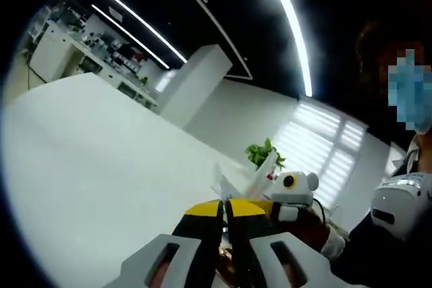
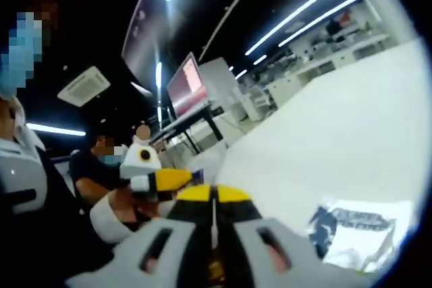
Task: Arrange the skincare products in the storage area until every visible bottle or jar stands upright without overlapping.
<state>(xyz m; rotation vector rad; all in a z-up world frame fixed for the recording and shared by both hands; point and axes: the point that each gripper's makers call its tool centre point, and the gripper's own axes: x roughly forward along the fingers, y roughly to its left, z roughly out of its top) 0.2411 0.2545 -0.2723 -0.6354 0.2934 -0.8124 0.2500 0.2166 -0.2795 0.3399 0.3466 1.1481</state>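
Observation:
No bottle or jar can be made out in either view. My left gripper (image 1: pixel 224 206) rises from the bottom of the left gripper view, its yellow-tipped jaws pressed together with nothing seen between the tips. In the right gripper view my right gripper (image 2: pixel 214 193) is likewise shut and looks empty. Both hover close together over the white table (image 1: pixel 101 166). The right gripper (image 1: pixel 275 202) comes in just right of my left jaws, partly hidden by them. The left gripper (image 2: pixel 177 179) pokes in from the left, held by a gloved hand (image 2: pixel 111 217).
A clear plastic packet with dark print (image 2: pixel 351 231) lies on the white table (image 2: pixel 324 139) right of my right jaws. A crumpled clear wrapper (image 1: pixel 226 185) and a green plant (image 1: pixel 260 153) sit beyond the left jaws. A person stands close by; another sits behind.

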